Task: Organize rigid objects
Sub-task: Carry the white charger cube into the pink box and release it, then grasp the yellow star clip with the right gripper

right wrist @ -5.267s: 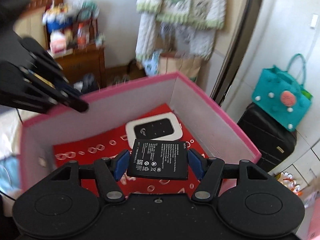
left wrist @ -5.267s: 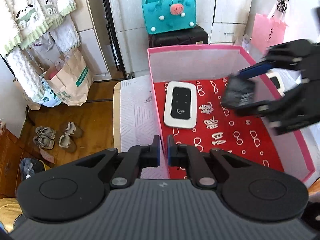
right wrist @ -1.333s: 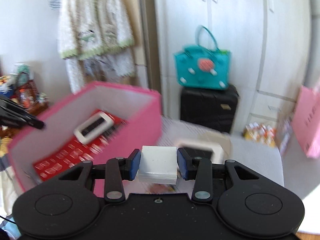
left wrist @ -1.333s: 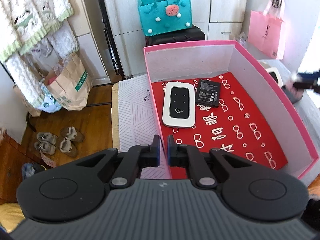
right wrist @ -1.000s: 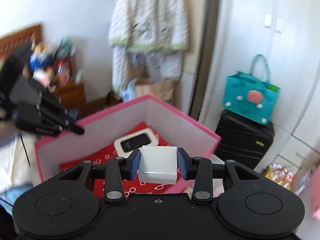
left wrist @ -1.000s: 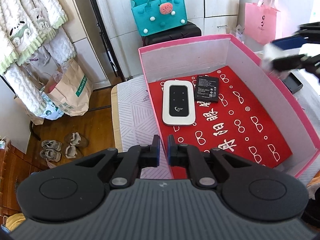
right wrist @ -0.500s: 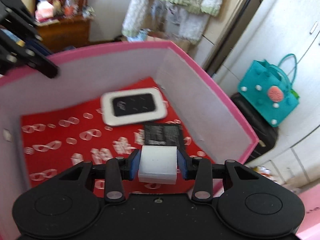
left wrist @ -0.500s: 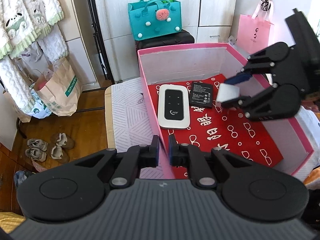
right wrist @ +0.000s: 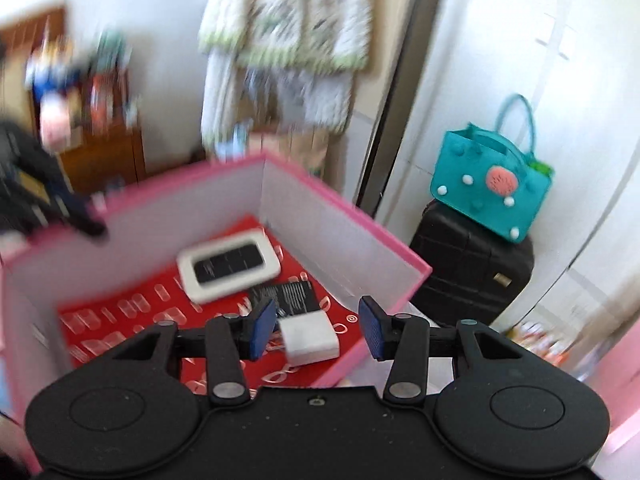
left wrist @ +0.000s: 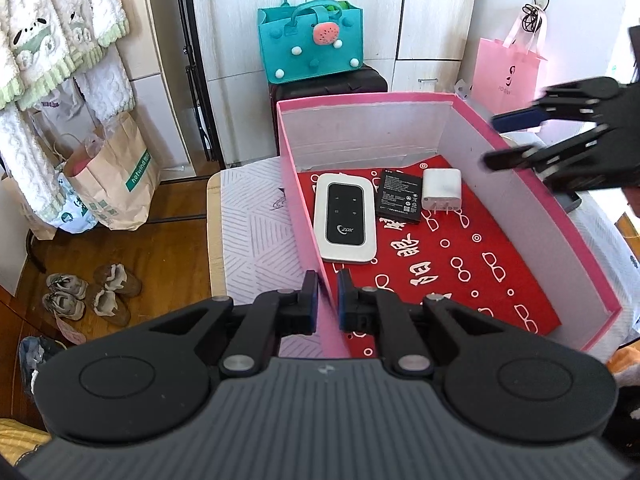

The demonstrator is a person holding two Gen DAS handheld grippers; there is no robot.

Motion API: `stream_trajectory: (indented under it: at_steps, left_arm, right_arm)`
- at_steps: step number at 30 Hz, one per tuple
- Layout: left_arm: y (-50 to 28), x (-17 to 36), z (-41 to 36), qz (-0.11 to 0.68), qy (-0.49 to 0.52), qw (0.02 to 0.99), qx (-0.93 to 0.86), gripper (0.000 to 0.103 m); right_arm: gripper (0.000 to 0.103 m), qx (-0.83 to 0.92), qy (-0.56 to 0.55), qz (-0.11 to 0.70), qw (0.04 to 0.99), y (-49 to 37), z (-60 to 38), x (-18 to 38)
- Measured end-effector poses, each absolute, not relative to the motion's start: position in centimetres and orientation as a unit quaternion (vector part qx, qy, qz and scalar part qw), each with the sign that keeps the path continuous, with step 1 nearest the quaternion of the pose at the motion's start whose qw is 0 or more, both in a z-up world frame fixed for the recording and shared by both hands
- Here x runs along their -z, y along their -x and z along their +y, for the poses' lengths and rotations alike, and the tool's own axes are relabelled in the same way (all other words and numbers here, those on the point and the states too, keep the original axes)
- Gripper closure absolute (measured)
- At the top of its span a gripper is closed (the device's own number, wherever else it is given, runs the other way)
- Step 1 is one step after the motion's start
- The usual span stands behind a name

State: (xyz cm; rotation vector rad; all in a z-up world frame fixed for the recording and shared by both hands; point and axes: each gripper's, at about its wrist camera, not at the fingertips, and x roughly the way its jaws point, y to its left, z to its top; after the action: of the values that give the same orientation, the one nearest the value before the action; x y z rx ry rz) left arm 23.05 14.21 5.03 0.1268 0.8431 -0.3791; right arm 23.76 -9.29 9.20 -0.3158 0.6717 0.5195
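A pink box (left wrist: 532, 200) with a red patterned floor holds a white pocket router (left wrist: 345, 220), a black battery (left wrist: 400, 202) and a white charger (left wrist: 441, 190), side by side at its far end. My left gripper (left wrist: 328, 306) is shut on the box's left wall, near the front corner. My right gripper (left wrist: 516, 138) hovers blurred over the right wall. In the right wrist view that gripper (right wrist: 317, 330) has its jaws opening. The charger (right wrist: 310, 340) lies free on the floor below them, next to the battery (right wrist: 292, 294) and router (right wrist: 228, 266).
The box rests on a white patterned mattress (left wrist: 256, 232). Behind it a teal bag (left wrist: 310, 46) sits on a black suitcase (left wrist: 332, 84), with a pink paper bag (left wrist: 506, 76) to the right. A brown paper bag (left wrist: 116, 168) and shoes (left wrist: 92, 292) occupy the wooden floor at left.
The right gripper brought the white charger into the box, let it go beside the battery and drew back over the right wall. The left gripper kept its hold on the wall.
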Motion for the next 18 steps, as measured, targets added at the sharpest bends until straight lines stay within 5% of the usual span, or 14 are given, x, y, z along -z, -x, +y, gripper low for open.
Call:
stream_trajectory:
  at_steps: [7,18]
  left_arm:
    - [-23.0,-4.9,14.3,0.406,-0.053,0.895,0.179,0.094]
    - [-23.0,-5.0,14.7,0.407,-0.042,0.895,0.176,0.094]
  right_arm:
    - [0.049,-0.212,0.045,0.299,0.929,-19.0,-15.5,-10.0]
    - [0.049,-0.193,-0.058,0.379,0.903,-16.1,-19.0,-1.6]
